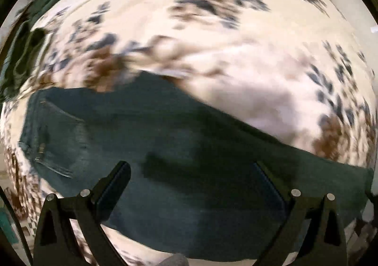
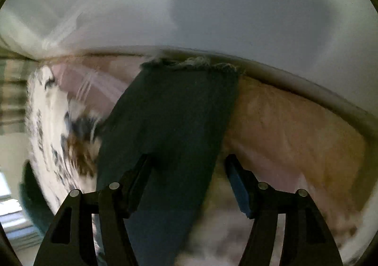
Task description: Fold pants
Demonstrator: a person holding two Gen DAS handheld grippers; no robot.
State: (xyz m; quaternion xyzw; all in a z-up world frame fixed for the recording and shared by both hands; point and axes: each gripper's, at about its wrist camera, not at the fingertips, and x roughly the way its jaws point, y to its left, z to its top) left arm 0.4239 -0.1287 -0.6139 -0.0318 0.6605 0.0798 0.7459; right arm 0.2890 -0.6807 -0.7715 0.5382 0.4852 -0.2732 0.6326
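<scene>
In the left wrist view, a pair of dark blue-green jeans (image 1: 179, 138) is seen laid flat across a cream bedspread (image 1: 212, 36) printed with blurred brown and grey-blue floral patches. The waistband and a stitched pocket (image 1: 54, 138) lie toward the left of the picture, and the legs run off to the right edge. The left gripper (image 1: 191, 166) is held over the middle of the jeans with its two black fingers spread wide apart; nothing is gripped between them, and whether the tips touch the cloth cannot be told. A dark green fabric (image 1: 28, 36) is glimpsed at the upper left, beyond the bedspread. The whole picture is smeared by motion. In the right wrist view, the leg end of the jeans (image 2: 174, 128) is seen running away from the camera, its frayed hem (image 2: 196, 63) lying close against the pale rim at the foot of a white wall (image 2: 212, 6). The right gripper (image 2: 189, 159) is likewise spread apart, its left finger over the denim and its right finger, faced with a blue pad (image 2: 238, 185), over a pinkish-orange sheet (image 2: 295, 128) just beside the leg. The floral bedspread (image 2: 54, 128) is visible at the left.
</scene>
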